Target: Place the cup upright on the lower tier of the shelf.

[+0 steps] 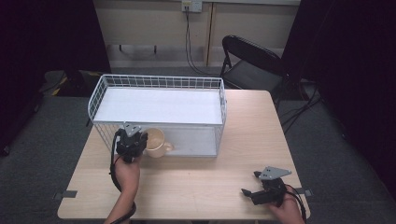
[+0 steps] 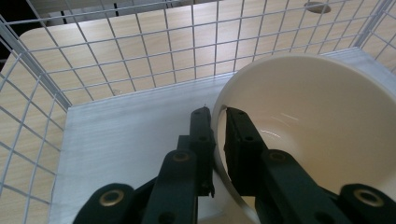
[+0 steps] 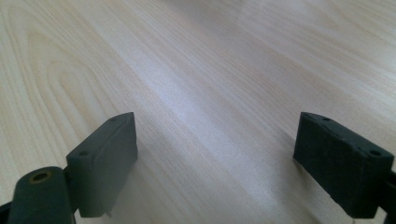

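A cream mug (image 1: 157,142) stands at the front left of the white wire rack (image 1: 161,81), on its lower white floor (image 2: 126,135). My left gripper (image 1: 144,140) reaches into the rack's open front and is shut on the mug. In the left gripper view the left gripper (image 2: 218,116) pinches the mug's (image 2: 322,112) left rim, one jaw outside the wall and one inside. My right gripper (image 1: 247,192) lies low at the table's front right, held by a hand. In its own view the right gripper (image 3: 215,140) is open over bare wood, nothing between the jaws.
The rack takes up the back half of the light wooden table (image 1: 210,177); a white sheet (image 1: 159,105) covers its top. Wire mesh (image 2: 140,51) walls the rack's left and back. A black folding chair (image 1: 252,60) stands behind the table's far right corner.
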### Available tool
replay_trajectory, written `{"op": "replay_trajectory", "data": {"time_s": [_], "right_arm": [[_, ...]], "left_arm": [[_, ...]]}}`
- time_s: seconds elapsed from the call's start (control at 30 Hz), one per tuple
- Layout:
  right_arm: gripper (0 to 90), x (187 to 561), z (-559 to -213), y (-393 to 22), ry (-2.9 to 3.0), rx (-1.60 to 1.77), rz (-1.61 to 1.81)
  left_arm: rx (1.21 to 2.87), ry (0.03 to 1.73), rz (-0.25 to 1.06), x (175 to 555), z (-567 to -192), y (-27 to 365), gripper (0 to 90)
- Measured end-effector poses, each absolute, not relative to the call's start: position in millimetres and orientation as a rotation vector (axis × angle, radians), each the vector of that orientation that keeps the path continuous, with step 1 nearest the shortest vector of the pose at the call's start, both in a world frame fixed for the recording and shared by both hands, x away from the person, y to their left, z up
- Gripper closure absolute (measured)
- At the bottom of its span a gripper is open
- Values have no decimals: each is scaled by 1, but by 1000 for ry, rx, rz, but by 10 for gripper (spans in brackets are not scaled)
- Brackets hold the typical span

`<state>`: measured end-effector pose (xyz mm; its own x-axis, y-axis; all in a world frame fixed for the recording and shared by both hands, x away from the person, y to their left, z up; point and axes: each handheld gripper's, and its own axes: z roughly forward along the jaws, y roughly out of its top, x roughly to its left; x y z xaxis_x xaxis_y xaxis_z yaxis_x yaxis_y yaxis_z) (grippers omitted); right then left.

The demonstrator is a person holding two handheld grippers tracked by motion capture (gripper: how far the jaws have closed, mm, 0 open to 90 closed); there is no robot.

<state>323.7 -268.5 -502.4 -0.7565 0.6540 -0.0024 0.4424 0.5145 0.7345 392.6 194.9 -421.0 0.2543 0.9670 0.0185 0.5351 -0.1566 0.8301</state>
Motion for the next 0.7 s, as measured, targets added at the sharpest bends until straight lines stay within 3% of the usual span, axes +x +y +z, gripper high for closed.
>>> {"op": "replay_trajectory", "data": {"time_s": [0.7], "right_arm": [[127,324,-502,-269,2480,921,1084]], "left_arm": [[1793,1404,789,401,-424,191,820]]}}
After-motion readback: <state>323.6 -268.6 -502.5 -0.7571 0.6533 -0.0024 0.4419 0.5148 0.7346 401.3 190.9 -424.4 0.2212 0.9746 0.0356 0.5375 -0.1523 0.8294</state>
